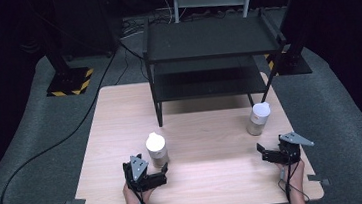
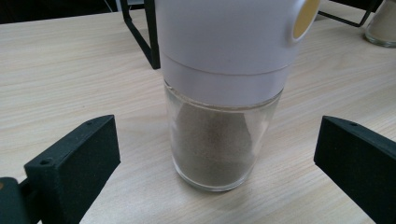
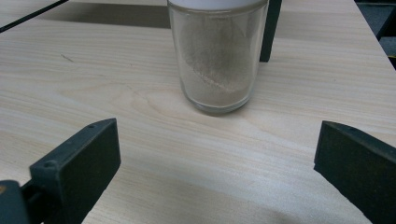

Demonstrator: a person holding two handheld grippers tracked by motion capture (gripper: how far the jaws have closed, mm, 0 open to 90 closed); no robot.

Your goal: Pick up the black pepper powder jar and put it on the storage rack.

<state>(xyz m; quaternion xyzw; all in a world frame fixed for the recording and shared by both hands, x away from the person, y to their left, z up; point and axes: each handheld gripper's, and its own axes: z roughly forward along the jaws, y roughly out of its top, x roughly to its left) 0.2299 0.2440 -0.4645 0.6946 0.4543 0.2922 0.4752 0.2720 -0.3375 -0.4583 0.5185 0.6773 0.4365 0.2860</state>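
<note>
The approach step was judged in hand: both claws, left [image 1: 161, 168] and right [image 1: 261, 148], were spread, each facing a jar [image 1: 157, 150] [image 1: 259, 118] at mid-frame on the desk [image 1: 211, 179], so closing in was called for next.

- Shelf rack [image 1: 212, 59] at the far middle edge of the table [image 1: 102, 190], front legs on the tabletop.
- Left jar [image 1: 157, 149] upright on the table, near of the rack's left front leg.
- Right jar [image 1: 259, 118] upright beside the rack's right front leg.
- Left tongs [image 1: 160, 173] just near of the left jar, jaws either side, apart.
- Right tongs [image 1: 264, 153] near of the right jar.
</note>
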